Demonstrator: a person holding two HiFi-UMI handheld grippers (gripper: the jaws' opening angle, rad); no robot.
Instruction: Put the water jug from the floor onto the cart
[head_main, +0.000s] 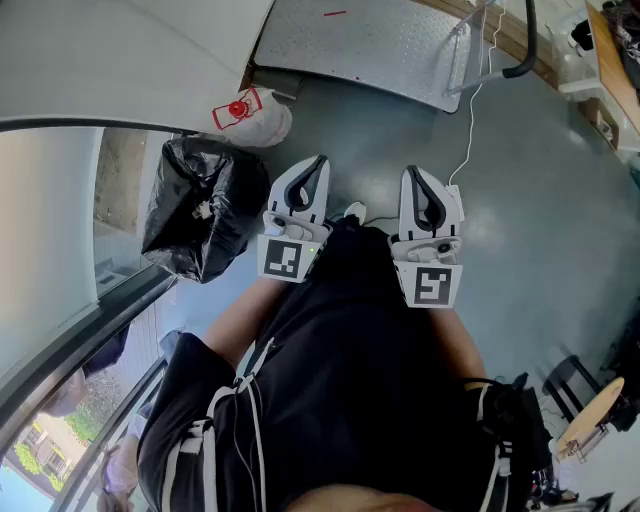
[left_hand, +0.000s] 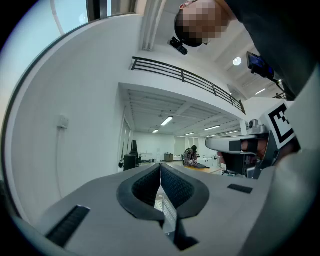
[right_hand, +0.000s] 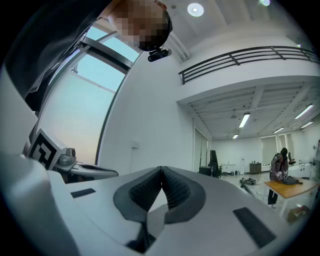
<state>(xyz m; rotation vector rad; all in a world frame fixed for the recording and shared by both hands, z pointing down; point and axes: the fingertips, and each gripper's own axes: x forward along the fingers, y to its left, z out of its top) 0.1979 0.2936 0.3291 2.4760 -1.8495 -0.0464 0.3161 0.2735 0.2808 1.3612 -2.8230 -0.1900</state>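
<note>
In the head view a whitish, translucent jug-like thing with a red label lies on the grey floor, next to the corner of the metal cart platform. My left gripper and right gripper are held level side by side in front of my body, well short of the jug and cart. Both are shut with nothing between the jaws. In the left gripper view the left gripper has its pads meeting on empty air. The right gripper is the same in its own view. Neither gripper view shows the jug.
A full black bin bag sits on the floor left of the grippers, against a glass wall. A white cable hangs from the cart handle to the floor. A wooden stool stands at the lower right. Far off, a person stands at a table.
</note>
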